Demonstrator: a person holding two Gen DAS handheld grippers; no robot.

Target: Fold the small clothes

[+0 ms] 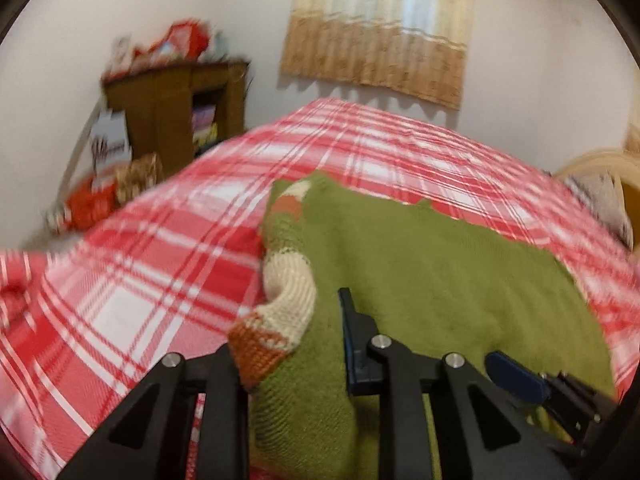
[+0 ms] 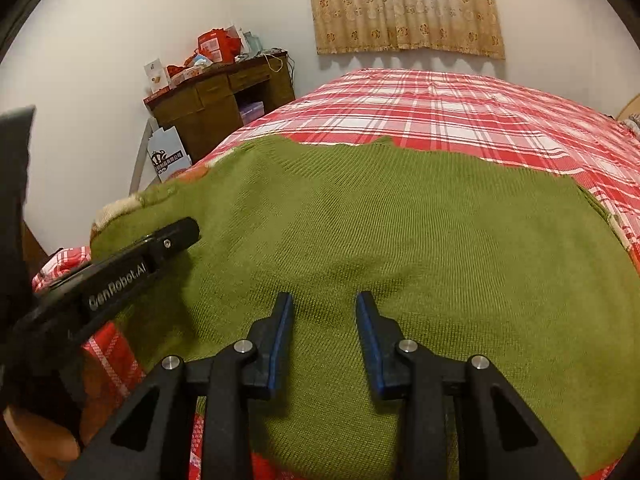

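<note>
A green knit sweater (image 2: 400,240) lies spread on the plaid bed (image 2: 460,112) as the left gripper (image 1: 288,344) pinches its striped sleeve (image 1: 288,288), best laid flat across the body while the right gripper (image 2: 324,344), jaws apart, hovers above the cloth.

a red plaid bedspread (image 2: 460,112), a cluttered wooden desk (image 2: 224,96), a beige curtain (image 2: 404,8).
</note>
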